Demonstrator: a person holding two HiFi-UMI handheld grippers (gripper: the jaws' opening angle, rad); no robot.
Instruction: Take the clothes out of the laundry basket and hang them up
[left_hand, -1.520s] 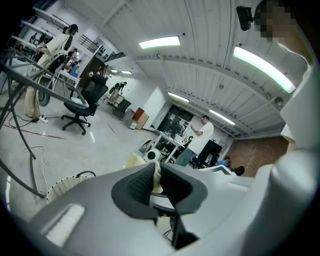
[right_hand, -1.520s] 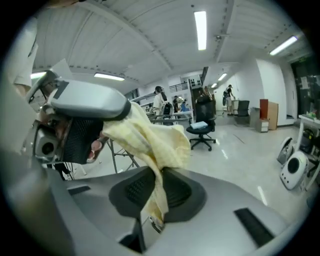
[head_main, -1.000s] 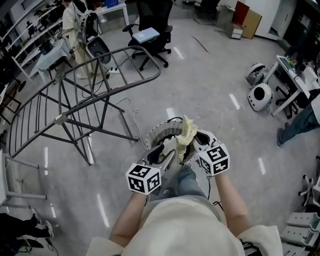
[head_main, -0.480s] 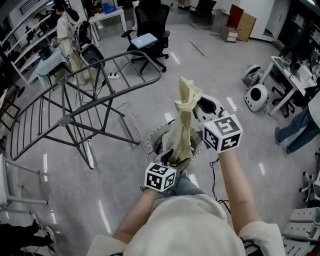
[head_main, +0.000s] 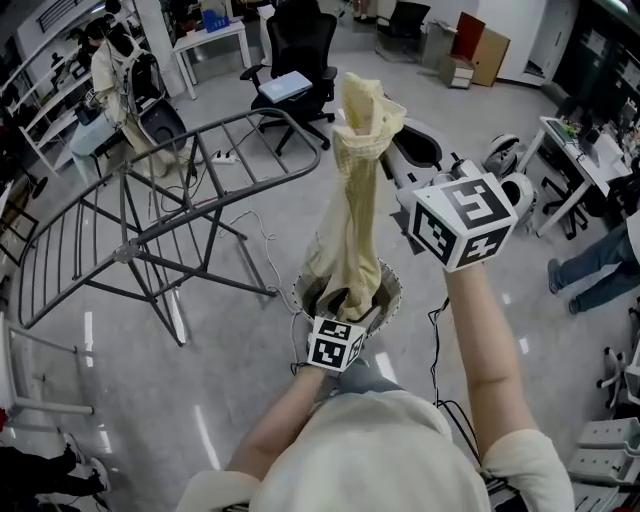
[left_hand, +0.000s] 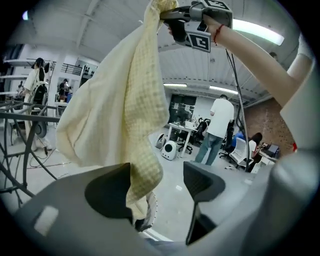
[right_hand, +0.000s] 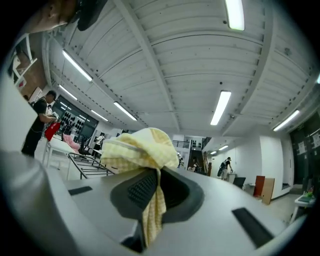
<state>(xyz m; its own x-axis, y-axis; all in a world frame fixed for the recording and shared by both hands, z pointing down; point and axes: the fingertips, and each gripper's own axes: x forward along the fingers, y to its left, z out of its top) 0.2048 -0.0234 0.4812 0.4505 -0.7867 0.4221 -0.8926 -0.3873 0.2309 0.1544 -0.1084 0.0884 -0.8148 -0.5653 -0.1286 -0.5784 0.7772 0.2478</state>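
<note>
The pale yellow checked cloth (head_main: 358, 200) is being held high by the right gripper (head_main: 383, 132), its jaws clamped on the bunched top end, seemingly so that the fabric is being drawn out to full length above the laundry basket (head_main: 390, 288). The left gripper (left_hand: 155, 189) is being held low over the basket with its jaws opening wide. The cloth's lower end is hanging between them, close to one pad but not being pinched, so it is probably being let go to hang free. The drying rack (head_main: 180, 190) is standing off to the left, well apart from the cloth.
</note>
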